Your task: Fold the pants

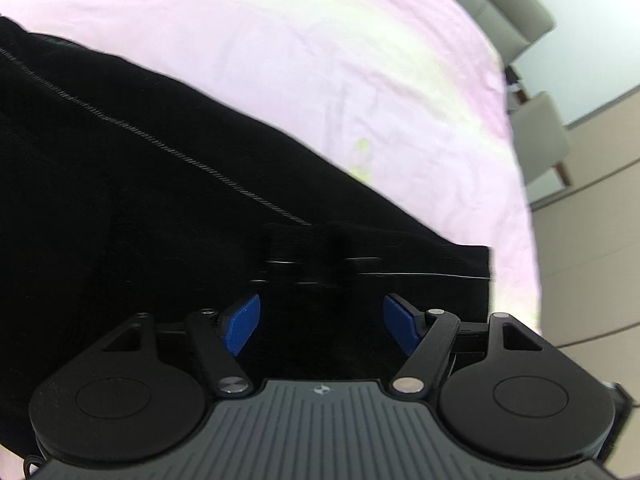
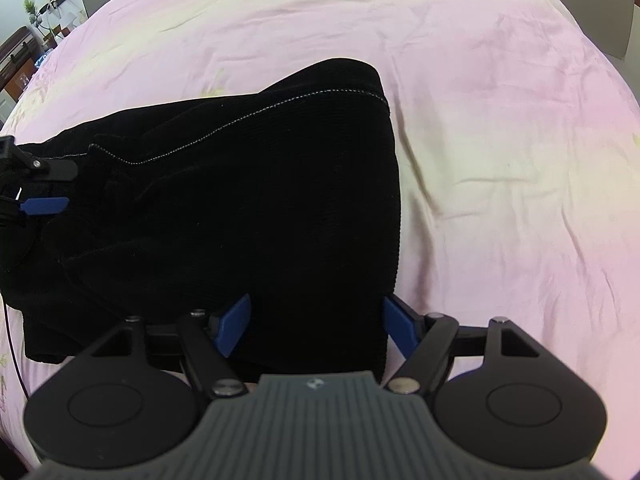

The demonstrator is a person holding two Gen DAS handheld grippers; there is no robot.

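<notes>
Black corduroy pants (image 2: 240,200) lie folded in a thick bundle on a pink bedsheet (image 2: 500,160), toward its near edge, a pale stitched seam (image 2: 256,114) running across the top layer. The right gripper (image 2: 316,328) hovers over the bundle's near right corner, jaws spread wide with nothing between the blue pads (image 2: 234,324). The left gripper (image 1: 320,328) sits at the opposite end of the cloth, likewise released, its fingers apart above a hemmed edge (image 1: 420,274); its blue fingertip also shows at the left border of the right wrist view. From here the risk appears to be an uneven pinch: jaws closing on only the top layer would likely drag it off the stack, and the heavy, slack fabric could slump open or wrinkle the sheet beneath.
</notes>
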